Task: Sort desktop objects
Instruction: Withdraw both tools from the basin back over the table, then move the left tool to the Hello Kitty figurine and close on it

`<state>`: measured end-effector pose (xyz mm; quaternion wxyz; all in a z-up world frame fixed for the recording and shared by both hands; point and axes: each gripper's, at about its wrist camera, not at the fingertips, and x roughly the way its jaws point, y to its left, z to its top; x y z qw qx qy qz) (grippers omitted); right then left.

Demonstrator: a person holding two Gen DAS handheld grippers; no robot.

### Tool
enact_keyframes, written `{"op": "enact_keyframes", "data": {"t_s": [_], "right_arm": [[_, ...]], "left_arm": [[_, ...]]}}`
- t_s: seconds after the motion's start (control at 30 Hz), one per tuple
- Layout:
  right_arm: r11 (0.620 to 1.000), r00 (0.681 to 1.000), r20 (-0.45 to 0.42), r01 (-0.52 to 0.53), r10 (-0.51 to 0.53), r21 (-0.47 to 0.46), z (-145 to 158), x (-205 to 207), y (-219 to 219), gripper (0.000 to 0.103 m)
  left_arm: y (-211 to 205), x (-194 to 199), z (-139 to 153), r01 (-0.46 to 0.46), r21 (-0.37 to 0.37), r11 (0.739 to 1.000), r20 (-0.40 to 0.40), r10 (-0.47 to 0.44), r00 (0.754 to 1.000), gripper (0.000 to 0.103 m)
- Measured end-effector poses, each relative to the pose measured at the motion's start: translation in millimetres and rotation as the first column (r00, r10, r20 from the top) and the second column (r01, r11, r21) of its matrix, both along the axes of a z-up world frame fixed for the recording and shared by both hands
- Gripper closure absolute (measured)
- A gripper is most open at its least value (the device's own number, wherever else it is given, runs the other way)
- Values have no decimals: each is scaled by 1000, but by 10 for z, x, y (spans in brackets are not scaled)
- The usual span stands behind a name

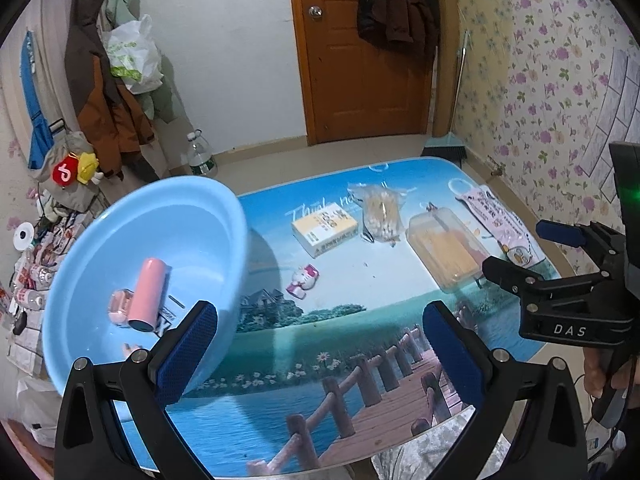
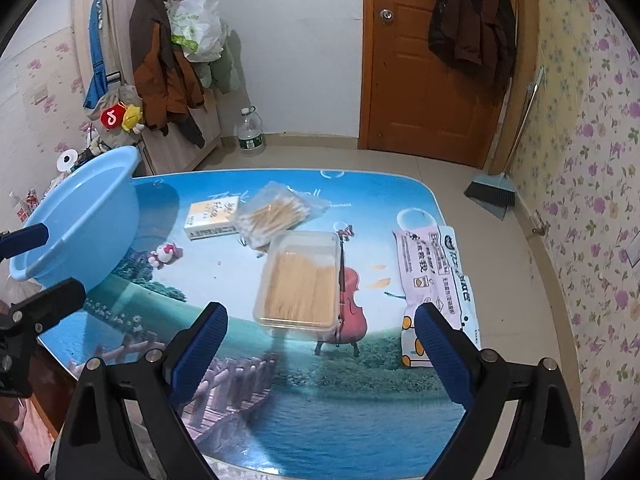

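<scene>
Left tool [image 1: 320,354] agape; basin [image 1: 100,264] contents blurred

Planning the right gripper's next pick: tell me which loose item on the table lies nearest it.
The clear plastic box of yellow sticks, straight ahead of the open right gripper; the cotton swab bag and yellow carton lie farther back.

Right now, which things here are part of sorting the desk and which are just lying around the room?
Part of the job:
blue basin, with a pink cylinder already inside
yellow box
bag of cotton swabs
clear toothpick box
cat figurine
printed packet

Just lying about:
water bottle
broom
hanging coats
plastic bag
</scene>
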<state>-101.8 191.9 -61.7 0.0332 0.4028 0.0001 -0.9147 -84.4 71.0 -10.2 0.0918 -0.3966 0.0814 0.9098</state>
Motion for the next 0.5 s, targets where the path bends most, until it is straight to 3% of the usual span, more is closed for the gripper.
{"op": "enact_keyframes", "data": {"t_s": [0.4,0.5], "right_arm": [[1000,1000,21,-1,2,-19,-226,-183,31,8],[1000,1000,21,9,-8,-20,-251,-221,75,8]], "left_arm": [[315,-213,-230,71,-30,997,1,-71,997,1],[416,-275,-303,86,-43,995,2,-86,996,10]]}}
